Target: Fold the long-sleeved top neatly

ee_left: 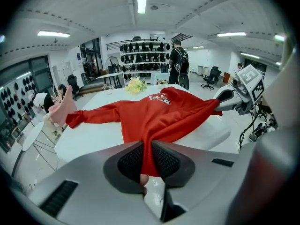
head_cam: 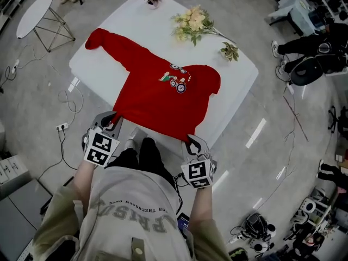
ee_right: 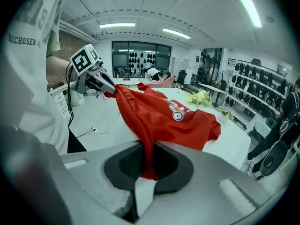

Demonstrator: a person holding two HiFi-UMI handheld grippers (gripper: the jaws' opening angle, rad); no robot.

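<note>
A red long-sleeved top [head_cam: 163,94] with a cartoon print lies on the white table [head_cam: 239,75], one sleeve stretched to the far left, the hem hanging off the near edge. My left gripper [head_cam: 112,123] is shut on the hem's left corner, red cloth [ee_left: 149,158] pinched between its pads. My right gripper [head_cam: 194,143] is shut on the hem's right corner, with cloth [ee_right: 148,161] between its pads. The other gripper shows in each gripper view, the right gripper [ee_left: 225,97] at the right and the left gripper [ee_right: 104,86] at the left, the hem stretched between them.
Yellow flowers [head_cam: 191,22] and small potted plants [head_cam: 154,0] [head_cam: 229,51] stand at the table's far side. A round side table [head_cam: 33,14] stands at far left. A person [ee_left: 177,64] stands beyond the table. Cables and a power strip [head_cam: 61,127] lie on the floor at left.
</note>
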